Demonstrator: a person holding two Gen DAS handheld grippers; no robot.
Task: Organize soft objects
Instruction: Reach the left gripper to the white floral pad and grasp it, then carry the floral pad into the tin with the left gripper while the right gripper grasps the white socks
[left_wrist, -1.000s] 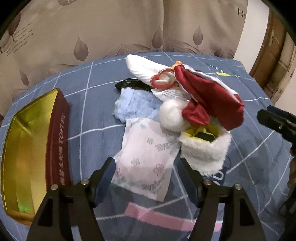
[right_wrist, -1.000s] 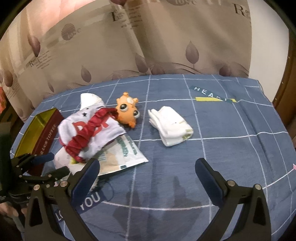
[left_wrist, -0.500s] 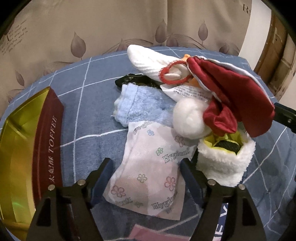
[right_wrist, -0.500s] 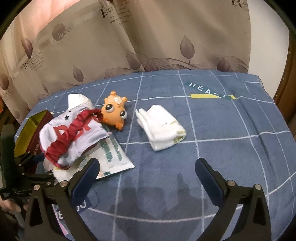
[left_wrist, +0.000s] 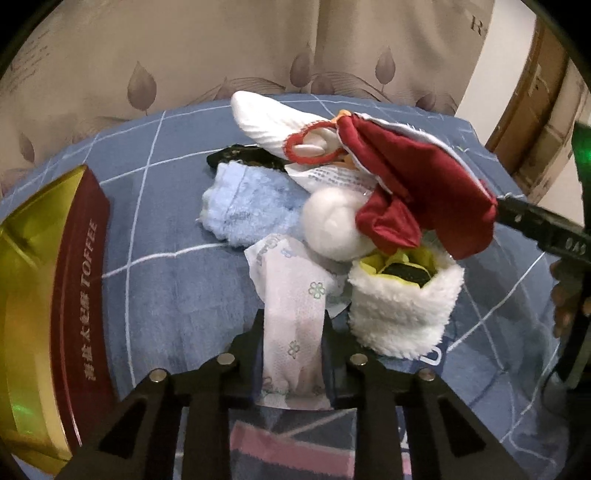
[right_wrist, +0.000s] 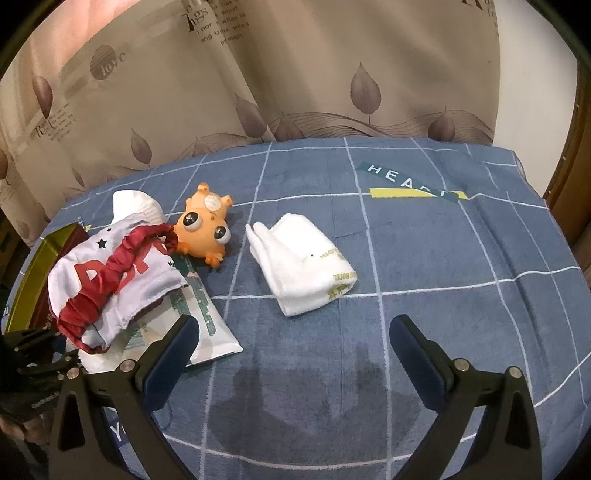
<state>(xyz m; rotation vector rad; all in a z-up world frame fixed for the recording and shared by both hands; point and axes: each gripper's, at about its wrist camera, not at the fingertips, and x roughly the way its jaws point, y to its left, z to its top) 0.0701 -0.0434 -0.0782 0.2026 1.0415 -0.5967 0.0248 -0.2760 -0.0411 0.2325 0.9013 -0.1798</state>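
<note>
My left gripper is shut on a white tissue pack with small flowers, squeezed between the fingers just above the blue bedspread. Behind it lie a light blue fluffy cloth, a white pompom, a red and white drawstring bag, a white fleece cuff and a white ribbed sock. My right gripper is open and empty above the bedspread, in front of a folded white towel and an orange toy. The bag also shows in the right wrist view.
A gold and dark red toffee tin lies open at the left. A green printed packet lies under the bag. A beige leaf curtain hangs behind the bed. The right gripper's handle shows at the left view's right edge.
My left gripper moved forward and closed on the tissue pack, which now stands squeezed narrow between the fingers. My right gripper moved a little closer to the white towel.
</note>
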